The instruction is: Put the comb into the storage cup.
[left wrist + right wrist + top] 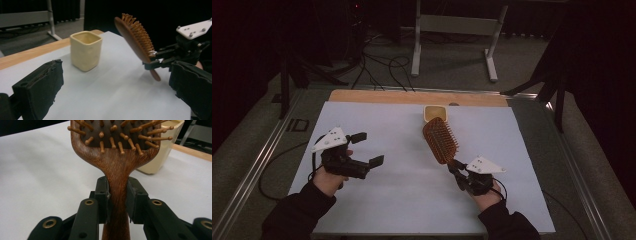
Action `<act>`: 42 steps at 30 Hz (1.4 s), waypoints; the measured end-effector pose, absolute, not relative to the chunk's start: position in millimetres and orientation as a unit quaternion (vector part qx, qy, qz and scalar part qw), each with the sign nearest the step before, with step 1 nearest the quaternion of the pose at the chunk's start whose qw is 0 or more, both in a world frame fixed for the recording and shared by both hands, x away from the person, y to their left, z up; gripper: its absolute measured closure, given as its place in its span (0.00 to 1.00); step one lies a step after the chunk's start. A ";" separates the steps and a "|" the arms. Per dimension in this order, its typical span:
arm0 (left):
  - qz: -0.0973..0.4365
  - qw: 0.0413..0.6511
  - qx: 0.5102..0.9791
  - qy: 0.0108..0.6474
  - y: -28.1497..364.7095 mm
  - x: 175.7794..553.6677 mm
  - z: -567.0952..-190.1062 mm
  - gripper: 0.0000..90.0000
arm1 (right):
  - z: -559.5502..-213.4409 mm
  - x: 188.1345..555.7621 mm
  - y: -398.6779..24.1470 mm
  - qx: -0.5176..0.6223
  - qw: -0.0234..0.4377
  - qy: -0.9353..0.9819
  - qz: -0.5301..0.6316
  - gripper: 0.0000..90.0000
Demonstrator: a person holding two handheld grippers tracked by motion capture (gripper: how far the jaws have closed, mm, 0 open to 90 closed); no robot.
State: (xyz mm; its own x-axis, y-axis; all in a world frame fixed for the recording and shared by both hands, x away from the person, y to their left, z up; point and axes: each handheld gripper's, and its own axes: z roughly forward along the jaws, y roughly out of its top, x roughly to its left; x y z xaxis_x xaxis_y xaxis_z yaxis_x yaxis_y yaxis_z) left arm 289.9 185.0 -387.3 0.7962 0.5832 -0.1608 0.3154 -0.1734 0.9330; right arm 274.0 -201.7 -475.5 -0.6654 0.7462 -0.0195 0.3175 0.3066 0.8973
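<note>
Two grippers are at work over the white sheet point(412, 200). The left gripper point(367, 148) hangs released above the table's left part, jaws apart with nothing between them. At centre, the hairbrush point(440, 140) is raised off the sheet, head tilted toward the cream cup point(435, 113) standing near the far edge. The right gripper point(454, 167) is clenched on the brush's handle.

Risk: the grip sits low on a narrow, smooth wooden neck, and the heavy head overhangs it; the brush could pivot or slide in the pads. If lowered into the cup off-centre, the head could tip that light cup.

The right gripper view shows both pads pressing the handle point(117, 195). The left gripper view shows the handle's end point(155, 74) protruding below the jaws, and the cup's hollow point(85, 37), apparently empty.
</note>
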 end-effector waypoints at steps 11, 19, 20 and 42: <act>0.090 0.557 0.770 0.297 142.7 299.4 -373.8 0.00 | -473.4 273.6 -202.7 0.342 0.223 0.775 0.482 0.82; 0.060 0.562 0.767 0.302 116.4 305.8 -371.0 0.00 | -472.3 272.7 -201.9 0.338 0.226 0.776 0.482 0.82; 0.056 0.563 0.767 0.303 113.1 307.2 -370.4 0.00 | -472.3 272.6 -201.6 0.339 0.228 0.775 0.482 0.82; -0.026 0.577 0.726 0.373 41.6 343.7 -383.9 0.03 | -471.4 272.6 -201.4 0.335 0.227 0.776 0.483 0.82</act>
State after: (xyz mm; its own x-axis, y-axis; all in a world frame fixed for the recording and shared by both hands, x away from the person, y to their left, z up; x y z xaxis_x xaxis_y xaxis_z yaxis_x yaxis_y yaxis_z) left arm 343.7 41.6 -383.9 0.7211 0.5110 -0.4679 0.5710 -0.0557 0.8191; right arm 272.6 -201.4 -471.4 -0.6730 0.7391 -0.0283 0.3008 0.3084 0.9024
